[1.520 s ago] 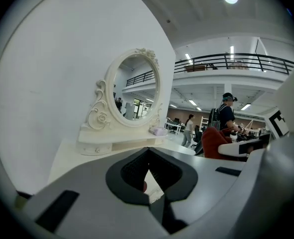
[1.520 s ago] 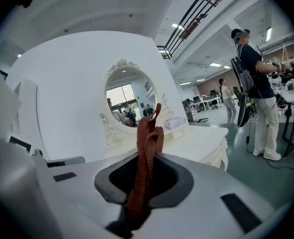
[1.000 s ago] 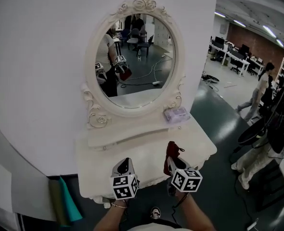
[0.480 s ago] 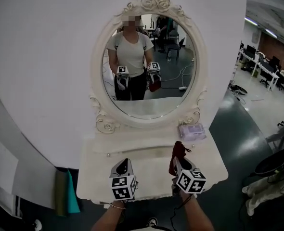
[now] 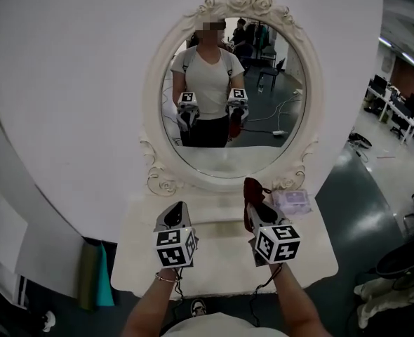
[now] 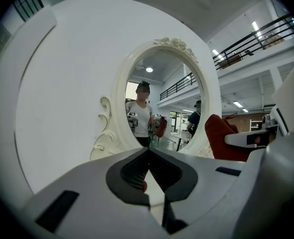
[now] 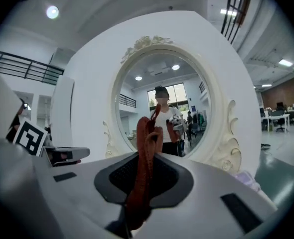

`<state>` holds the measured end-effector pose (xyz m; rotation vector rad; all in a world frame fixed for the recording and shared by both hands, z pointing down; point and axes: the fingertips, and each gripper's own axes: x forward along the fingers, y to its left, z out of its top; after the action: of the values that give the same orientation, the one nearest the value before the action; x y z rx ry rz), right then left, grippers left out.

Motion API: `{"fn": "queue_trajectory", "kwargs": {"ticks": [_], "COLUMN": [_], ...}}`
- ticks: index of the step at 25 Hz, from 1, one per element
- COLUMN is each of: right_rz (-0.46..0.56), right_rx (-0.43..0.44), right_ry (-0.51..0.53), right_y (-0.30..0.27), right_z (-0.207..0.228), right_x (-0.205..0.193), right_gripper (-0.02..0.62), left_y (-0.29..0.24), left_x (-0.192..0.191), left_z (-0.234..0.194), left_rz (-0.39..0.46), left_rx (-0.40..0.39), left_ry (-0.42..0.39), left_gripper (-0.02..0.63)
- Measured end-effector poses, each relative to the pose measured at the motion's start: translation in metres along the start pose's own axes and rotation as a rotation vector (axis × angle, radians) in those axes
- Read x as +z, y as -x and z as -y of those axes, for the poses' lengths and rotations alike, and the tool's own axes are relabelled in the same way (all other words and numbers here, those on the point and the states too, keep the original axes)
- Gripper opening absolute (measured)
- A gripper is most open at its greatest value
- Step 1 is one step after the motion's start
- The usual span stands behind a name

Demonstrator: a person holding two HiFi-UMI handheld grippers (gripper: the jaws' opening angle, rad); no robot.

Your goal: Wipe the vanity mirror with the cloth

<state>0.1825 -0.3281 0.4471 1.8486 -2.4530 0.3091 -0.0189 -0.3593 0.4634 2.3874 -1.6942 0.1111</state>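
The oval vanity mirror [image 5: 231, 97] in its ornate white frame stands upright on the white vanity table [image 5: 221, 276], straight ahead of me. It reflects me and both grippers. My right gripper [image 5: 253, 203] is shut on a dark red cloth [image 5: 250, 192], held above the tabletop just short of the mirror's lower frame. In the right gripper view the cloth [image 7: 146, 148] sticks up between the jaws in front of the mirror [image 7: 162, 98]. My left gripper [image 5: 174, 215] hovers beside it, shut and holding nothing. Its own view shows the mirror [image 6: 162, 103] ahead and the cloth [image 6: 225, 142] to the right.
A pale pack of wipes [image 5: 292, 202] lies on the table at the mirror's right foot. Teal and olive flat things [image 5: 98, 279] lean by the table's left side. A white panel backs the mirror. Office floor with desks [image 5: 403, 107] opens to the right.
The view has swung so the mirror is centred and shows my reflection. Both grippers have risen and moved closer to the mirror's lower frame, the cloth still held.
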Motion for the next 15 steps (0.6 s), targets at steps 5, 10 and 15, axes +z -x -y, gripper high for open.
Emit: {"fn": "queue_trajectory", "kwargs": {"ticks": [5,10,15], "right_rz": [0.025,0.05,0.094], "right_rx": [0.101,0.121,0.118], "right_ry": [0.106,0.285,0.441], "right_y": [-0.027,-0.05,-0.067], "right_z": [-0.021,-0.043,-0.058], "right_x": [0.05,0.107,0.167], "right_gripper": [0.061,0.061,0.061], "left_y": [-0.004,-0.012,-0.02], "left_x": [0.046,0.1,0.146], "left_z": [-0.003,-0.014,-0.019], "left_rz": [0.041,0.088,0.12], "left_rx": [-0.011,-0.004,-0.007], "left_ry": [-0.053,-0.108,-0.128], "left_gripper": [0.005,0.005,0.005]}}
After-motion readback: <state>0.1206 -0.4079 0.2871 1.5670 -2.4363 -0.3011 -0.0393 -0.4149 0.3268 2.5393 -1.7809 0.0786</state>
